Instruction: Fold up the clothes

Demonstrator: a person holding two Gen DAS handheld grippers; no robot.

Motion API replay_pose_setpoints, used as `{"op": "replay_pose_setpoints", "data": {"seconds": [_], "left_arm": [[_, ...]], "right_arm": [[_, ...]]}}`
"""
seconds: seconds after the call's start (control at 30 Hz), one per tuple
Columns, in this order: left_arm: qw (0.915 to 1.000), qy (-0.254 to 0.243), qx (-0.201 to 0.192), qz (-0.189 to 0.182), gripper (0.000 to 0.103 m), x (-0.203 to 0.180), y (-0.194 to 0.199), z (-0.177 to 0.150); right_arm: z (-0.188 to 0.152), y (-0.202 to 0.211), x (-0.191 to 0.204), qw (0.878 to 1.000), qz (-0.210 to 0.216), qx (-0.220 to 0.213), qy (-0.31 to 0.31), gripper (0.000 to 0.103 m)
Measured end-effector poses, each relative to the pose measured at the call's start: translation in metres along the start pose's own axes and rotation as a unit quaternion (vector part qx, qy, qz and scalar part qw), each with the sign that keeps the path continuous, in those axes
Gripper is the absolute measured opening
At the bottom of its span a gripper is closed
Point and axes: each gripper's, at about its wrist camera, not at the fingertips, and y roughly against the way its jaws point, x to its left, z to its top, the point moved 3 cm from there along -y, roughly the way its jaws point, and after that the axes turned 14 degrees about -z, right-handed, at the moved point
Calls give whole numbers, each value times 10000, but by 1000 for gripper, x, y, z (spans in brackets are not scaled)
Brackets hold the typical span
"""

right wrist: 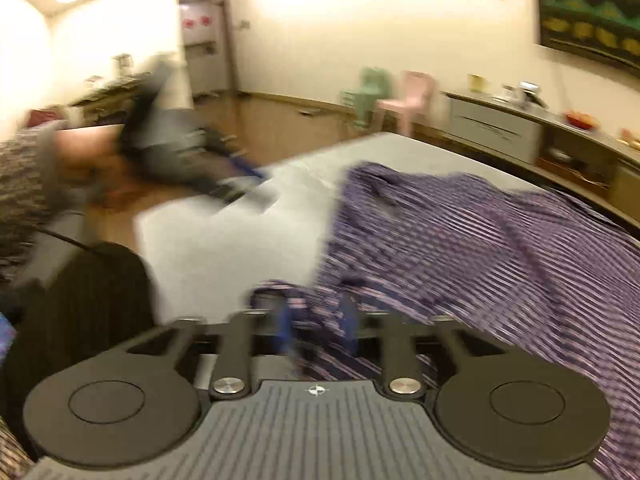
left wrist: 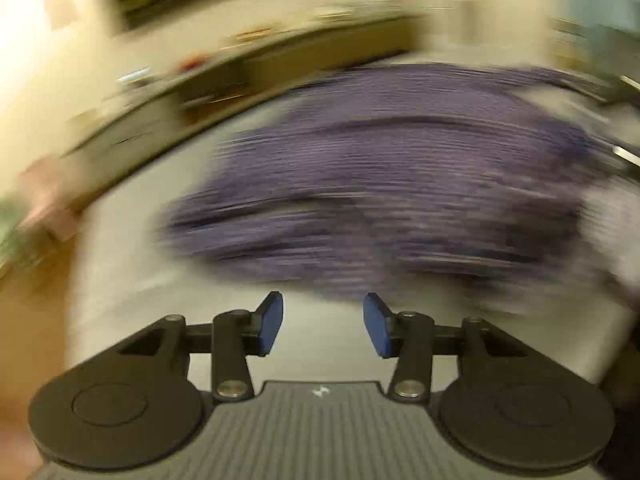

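- Right gripper [right wrist: 316, 322]: blue pads apart with a fold of the purple striped shirt [right wrist: 480, 240] between them; blur hides any pinch.
- Left gripper [left wrist: 323, 322]: jaws apart, empty, over bare grey bed [left wrist: 132, 248].
- Shirt spreads ahead toward the far edge, nearer the right gripper.

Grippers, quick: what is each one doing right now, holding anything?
Left gripper: open, nothing between its fingers.
Right gripper: purple striped shirt between its fingers; blur hides whether they press on it.
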Motion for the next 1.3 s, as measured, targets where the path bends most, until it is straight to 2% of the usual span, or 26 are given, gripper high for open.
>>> {"op": "replay_pose_setpoints", "data": {"seconds": [0.03, 0.07, 0.1, 0.17, 0.3, 0.33, 0.37, 0.4, 0.43, 0.5, 0.53, 0.57, 0.6, 0.67, 0.7, 0.8, 0.87, 0.9, 0.97, 1.03, 1.07, 1.13, 1.2, 1.3], "left_arm": [[9994, -269, 73, -204, 51, -20, -11, 2], [9979, -577, 121, -261, 53, -36, -20, 3], [9955, -897, 156, -273, 60, -51, -30, 4], [9911, -1293, 243, -202, 63, -68, -44, 9], [9868, -1573, 251, -291, 63, -75, -60, 23], [9858, -1630, 242, -320, 60, -76, -64, 26], [9857, -1610, 277, -412, 51, -76, -69, 29], [9859, -1550, 335, -537, 14, -75, -74, 32], [9890, -1303, 278, -646, 3, -75, -71, 36], [9945, -608, 43, -846, 2, -77, -55, 45], [9942, -83, -219, -1052, 2, -73, -38, 51], [9868, 624, -601, -1370, 2, -65, -15, 56], [9687, 1534, -962, -1701, 2, -53, 10, 55], [9048, 3331, -1469, -2211, 4, -27, 54, 42], [8883, 3793, -1422, -2163, 8, -20, 58, 30], [8591, 4715, -1047, -1691, 22, -6, 54, -9], [8521, 4904, -619, -1720, 22, -4, 33, -28], [8533, 4876, -451, -1790, 22, -8, 21, -33], [8649, 4592, -241, -2015, 22, -19, 5, -27], [8788, 4226, -120, -2211, 23, -32, -6, -16], [8872, 4032, -101, -2242, 23, -38, -10, -10], [9034, 3659, -100, -2234, 23, -50, -13, 3], [9129, 3360, -161, -2311, 23, -61, -10, 10], [9275, 2767, -156, -2510, 23, -74, 0, 14]], "right_arm": [[-8, 6, -9, 9995, -295, 42, 76, 69], [-16, 12, -16, 9979, -613, 83, 209, 73], [-26, 21, -24, 9946, -959, 137, 373, 75], [-47, 38, -39, 9834, -1659, 303, 677, 89], [-90, 53, -84, 9646, -2416, 994, 350, 90], [-101, 56, -95, 9585, -2586, 1174, 245, 90], [-112, 60, -107, 9516, -2755, 1353, 140, 90], [-118, 60, -113, 9498, -2776, 1443, -2, 90], [-121, 59, -117, 9508, -2716, 1484, -164, 90], [-122, 58, -115, 9515, -2668, 1530, -114, 86], [-123, 56, -113, 9518, -2629, 1578, -14, 82], [-124, 54, -112, 9521, -2577, 1641, 106, 74], [-125, 52, -112, 9508, -2584, 1692, 225, 71], [-126, 55, -114, 9461, -2704, 1735, 420, 70], [-126, 58, -114, 9444, -2755, 1731, 480, 70], [-124, 66, -108, 9388, -2962, 1599, 737, 71], [-117, 68, -90, 9342, -3125, 1359, 1060, 72], [-113, 71, -77, 9362, -3070, 1216, 1204, 72], [-103, 79, -43, 9486, -2679, 893, 1431, 72], [-103, 82, -3, 9684, -1812, 753, 1541, 75], [-107, 81, 14, 9740, -1392, 751, 1619, 77], [-115, 70, 38, 9770, -913, 823, 1742, 78], [-124, 51, 53, 9749, -817, 923, 1854, 78], [-121, 36, 67, 9747, -842, 708, 1946, 78]]}}
